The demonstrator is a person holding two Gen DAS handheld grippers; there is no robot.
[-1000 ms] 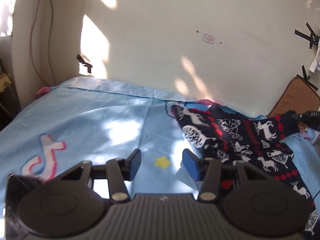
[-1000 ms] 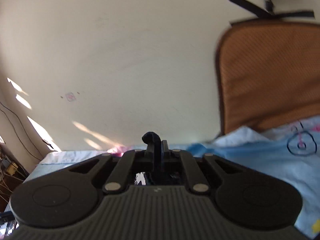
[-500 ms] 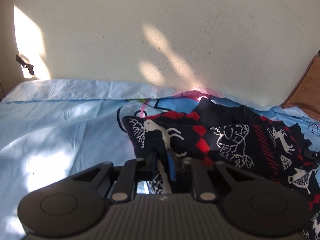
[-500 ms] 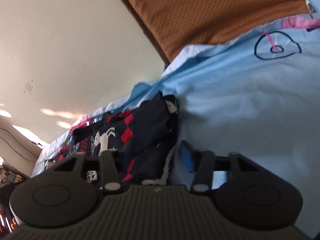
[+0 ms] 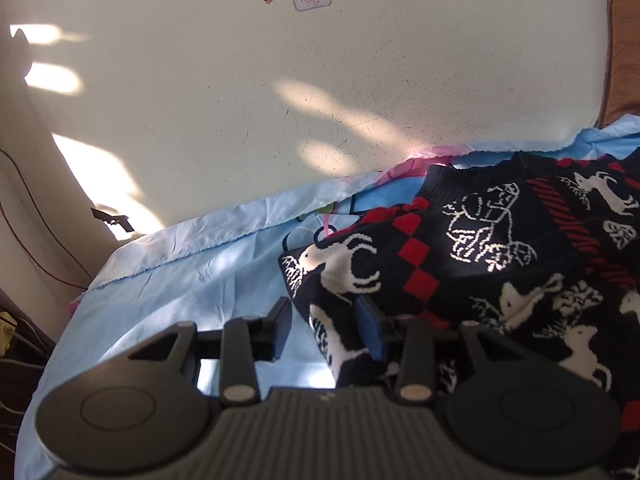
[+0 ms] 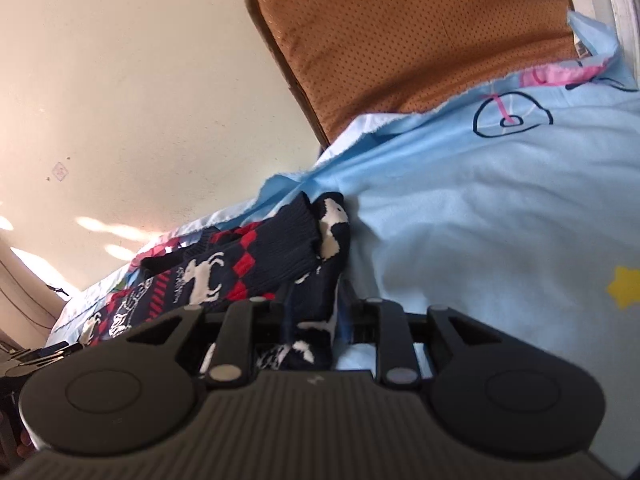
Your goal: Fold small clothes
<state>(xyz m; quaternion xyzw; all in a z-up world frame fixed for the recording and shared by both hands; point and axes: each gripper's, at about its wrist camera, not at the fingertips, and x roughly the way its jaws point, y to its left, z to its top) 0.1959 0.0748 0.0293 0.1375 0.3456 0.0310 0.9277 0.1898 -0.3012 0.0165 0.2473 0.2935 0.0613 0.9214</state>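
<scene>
A small navy knitted sweater [image 5: 480, 248] with white reindeer and red diamonds lies crumpled on a light blue sheet [image 5: 192, 280]. My left gripper [image 5: 324, 324] is open, its jaws on either side of the sweater's left edge, which lies between them. In the right wrist view my right gripper [image 6: 314, 312] is shut on the right edge of the sweater [image 6: 256, 268], with the fabric pinched between its fingers.
A cream wall [image 5: 320, 100] rises right behind the bed. A brown perforated cushion [image 6: 400, 32] leans against the wall at the right. The blue sheet [image 6: 500, 220] spreads to the right of the sweater. Cables hang at the far left [image 5: 36, 248].
My left gripper has opened and let go of the sweater's left edge. My right gripper was open half a second ago and has shut on the right edge.
</scene>
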